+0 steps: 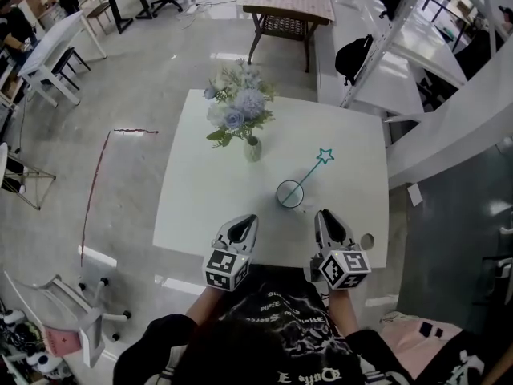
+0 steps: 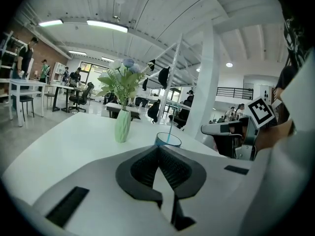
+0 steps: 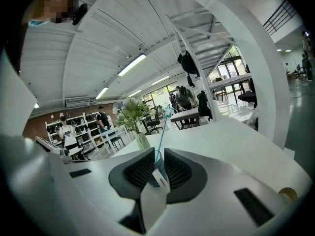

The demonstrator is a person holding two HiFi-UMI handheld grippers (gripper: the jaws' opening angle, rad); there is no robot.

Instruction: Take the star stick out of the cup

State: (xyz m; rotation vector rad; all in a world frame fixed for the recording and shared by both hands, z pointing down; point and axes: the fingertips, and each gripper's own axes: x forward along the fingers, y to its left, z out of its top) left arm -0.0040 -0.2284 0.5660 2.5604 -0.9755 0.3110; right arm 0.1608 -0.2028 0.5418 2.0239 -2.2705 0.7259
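Note:
A clear cup (image 1: 290, 193) with a blue rim stands on the white table (image 1: 200, 191), in front of me. The teal star stick (image 1: 307, 174) leans out of it to the far right, its star (image 1: 325, 156) over the table. My right gripper (image 1: 325, 214) sits just near-right of the cup, its jaws a narrow gap apart with nothing pressed between them. In the right gripper view the cup (image 3: 156, 162) and stick (image 3: 161, 135) show through that gap. My left gripper (image 1: 248, 219) rests near-left of the cup, shut and empty. From the left gripper view the cup (image 2: 168, 140) lies straight ahead.
A pale green vase (image 1: 252, 148) of blue and white flowers stands behind the cup, to its left. A round hole (image 1: 367, 241) sits near the table's right front corner. A white rack (image 1: 417, 62) stands to the right, and a wooden table (image 1: 286, 2) lies beyond.

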